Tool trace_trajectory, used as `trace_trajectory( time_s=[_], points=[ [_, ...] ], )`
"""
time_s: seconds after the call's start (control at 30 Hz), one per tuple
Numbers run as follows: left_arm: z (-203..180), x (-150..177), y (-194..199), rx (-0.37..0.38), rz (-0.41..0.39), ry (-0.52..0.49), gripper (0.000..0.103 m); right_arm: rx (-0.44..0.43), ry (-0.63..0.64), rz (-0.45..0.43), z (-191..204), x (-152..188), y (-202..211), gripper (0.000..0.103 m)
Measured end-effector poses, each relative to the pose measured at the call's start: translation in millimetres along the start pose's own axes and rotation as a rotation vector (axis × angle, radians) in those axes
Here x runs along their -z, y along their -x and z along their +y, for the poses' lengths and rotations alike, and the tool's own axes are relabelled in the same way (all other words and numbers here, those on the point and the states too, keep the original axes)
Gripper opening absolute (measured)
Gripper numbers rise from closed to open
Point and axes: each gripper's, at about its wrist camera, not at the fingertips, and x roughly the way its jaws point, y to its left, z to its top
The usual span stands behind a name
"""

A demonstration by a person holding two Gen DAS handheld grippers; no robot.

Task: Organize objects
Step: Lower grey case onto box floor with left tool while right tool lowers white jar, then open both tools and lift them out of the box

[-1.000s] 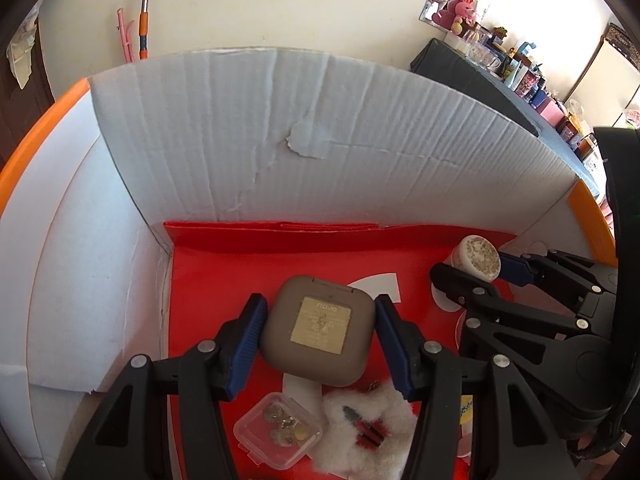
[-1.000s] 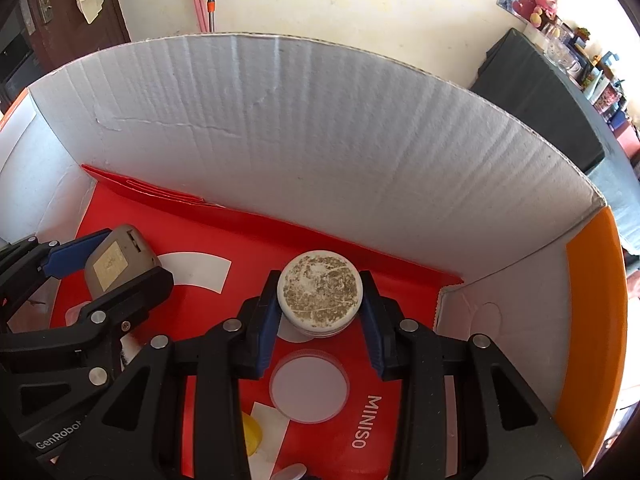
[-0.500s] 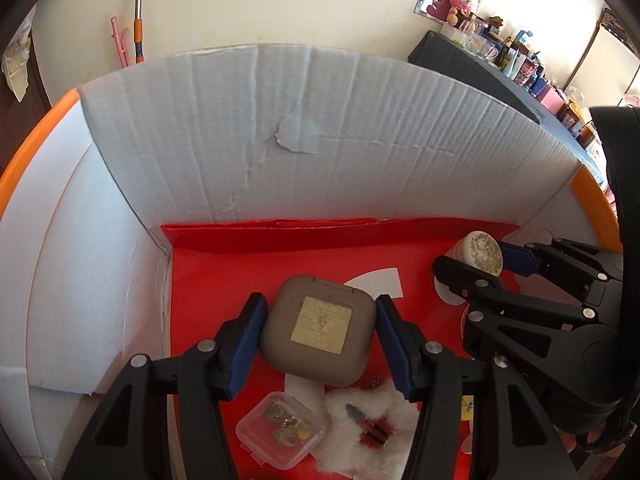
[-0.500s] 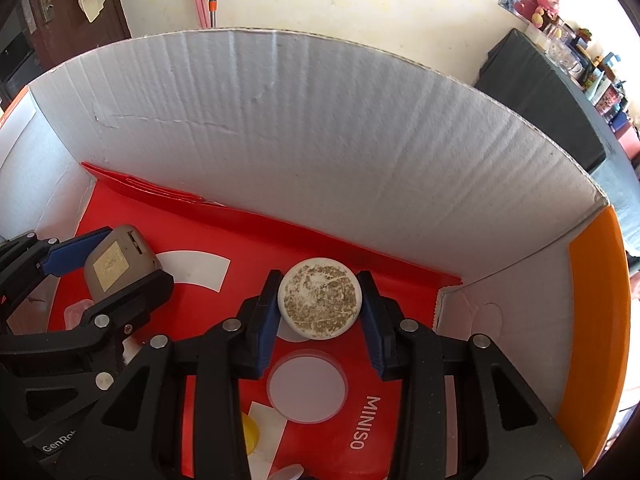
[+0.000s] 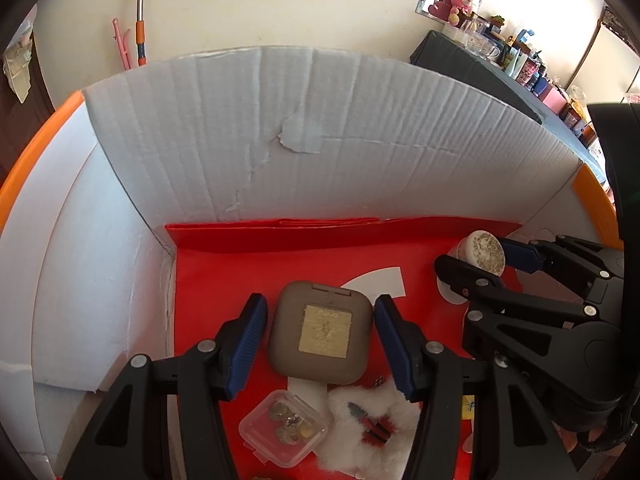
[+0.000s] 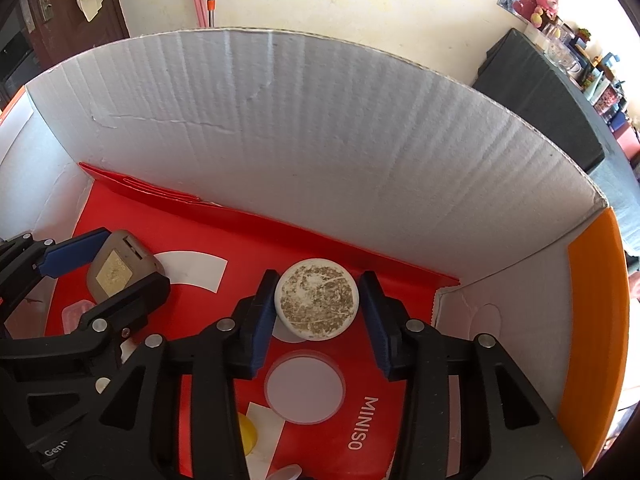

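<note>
A brown square case (image 5: 320, 332) with a gold label lies on the red floor (image 5: 224, 272) of a cardboard box. My left gripper (image 5: 320, 300) straddles it, open, with a thin gap at each blue pad. To the right, a round white jar (image 6: 316, 304) with a speckled lid sits on the floor, slightly tilted. My right gripper (image 6: 319, 276) is around the jar and its jaws are opening; a gap shows at the right pad. The left wrist view shows the jar (image 5: 484, 250) inside the right gripper (image 5: 476, 254). In the right wrist view, the case (image 6: 116, 270) sits inside the left gripper (image 6: 120, 268).
White corrugated walls (image 5: 320, 140) with an orange rim (image 6: 596, 320) close in the back and sides. Near the front lie a clear plastic box (image 5: 286, 432) of small items, a white fluffy piece (image 5: 372, 428) with a clip, a white disc (image 6: 306, 390) and a yellow thing (image 6: 246, 428).
Both pairs of jaws have parted a little. The pads left the brown case, and the jar sank slightly and lost contact with the right pad. Neither hand shifted.
</note>
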Motion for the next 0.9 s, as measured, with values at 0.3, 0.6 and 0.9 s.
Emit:
trace_trajectory(
  time_s=[0.3, 0.6, 0.9],
  points=[
    [0.4, -2.9, 0.2, 0.011, 0.003, 0.011, 0.058, 0.006, 0.003, -0.009, 0.0, 1.9, 3.9, 0.042],
    [1.6, -1.3, 13.2, 0.016, -0.021, 0.013, 0.06, 0.008, 0.0, -0.033, -4.6, 8.2, 19.9, 0.047],
    [0.1, 7.7, 39.2, 0.027, -0.055, 0.0, 0.066, 0.008, -0.005, -0.076, -8.3, 9.8, 44.2, 0.047]
  ],
)
